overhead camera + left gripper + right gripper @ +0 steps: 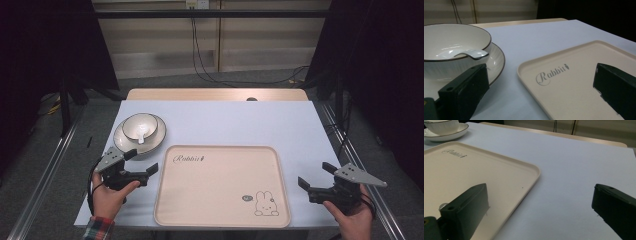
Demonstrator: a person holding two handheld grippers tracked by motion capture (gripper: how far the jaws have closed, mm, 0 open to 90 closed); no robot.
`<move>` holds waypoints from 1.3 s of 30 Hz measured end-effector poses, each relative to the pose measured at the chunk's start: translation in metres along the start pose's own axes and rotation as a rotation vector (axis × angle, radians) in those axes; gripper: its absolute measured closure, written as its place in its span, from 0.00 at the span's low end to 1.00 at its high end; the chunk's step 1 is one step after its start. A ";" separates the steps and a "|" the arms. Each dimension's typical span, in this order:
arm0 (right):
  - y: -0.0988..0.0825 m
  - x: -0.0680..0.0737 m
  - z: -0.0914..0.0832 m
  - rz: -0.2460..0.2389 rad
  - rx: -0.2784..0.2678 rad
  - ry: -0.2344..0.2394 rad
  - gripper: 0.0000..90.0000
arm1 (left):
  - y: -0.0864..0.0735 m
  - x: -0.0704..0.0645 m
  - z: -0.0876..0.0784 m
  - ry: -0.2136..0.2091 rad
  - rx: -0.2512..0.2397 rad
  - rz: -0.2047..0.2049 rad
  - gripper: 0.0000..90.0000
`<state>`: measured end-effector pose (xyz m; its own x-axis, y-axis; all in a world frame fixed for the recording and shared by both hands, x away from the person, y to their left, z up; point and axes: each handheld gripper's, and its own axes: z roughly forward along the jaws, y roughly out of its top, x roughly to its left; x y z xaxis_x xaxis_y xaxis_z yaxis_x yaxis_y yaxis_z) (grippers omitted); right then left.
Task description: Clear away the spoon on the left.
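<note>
Bowl (140,126) just beyond open left gripper (141,162), beside tray (220,220).

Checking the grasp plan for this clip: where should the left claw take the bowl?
Probably the bowl by its near rim, coming from the front with one jaw inside, beside the spoon handle. It sits upright on the plate; its walls look too wide to span.

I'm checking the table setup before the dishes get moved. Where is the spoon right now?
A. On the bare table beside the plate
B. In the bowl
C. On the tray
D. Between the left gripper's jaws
B: the spoon lies in the bowl, its handle resting over the rim, and the bowl stands on the plate beside the tray.
</note>
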<state>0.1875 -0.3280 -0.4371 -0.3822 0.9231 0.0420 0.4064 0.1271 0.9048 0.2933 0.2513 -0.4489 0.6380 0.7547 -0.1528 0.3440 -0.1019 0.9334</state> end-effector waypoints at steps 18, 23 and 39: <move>0.001 0.008 0.001 -0.051 0.000 0.051 0.02 | 0.008 0.020 0.013 0.235 -0.001 0.042 0.26; 0.000 0.007 0.001 -0.048 0.003 0.045 0.02 | 0.006 0.024 0.018 0.253 0.004 0.062 0.45; 0.000 0.006 0.001 -0.044 0.001 0.048 0.02 | 0.005 0.030 0.027 0.308 0.019 0.022 0.65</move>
<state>0.1858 -0.3221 -0.4371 -0.4392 0.8981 0.0228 0.3892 0.1673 0.9058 0.3320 0.2558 -0.4577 0.4076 0.9128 -0.0243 0.3467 -0.1301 0.9289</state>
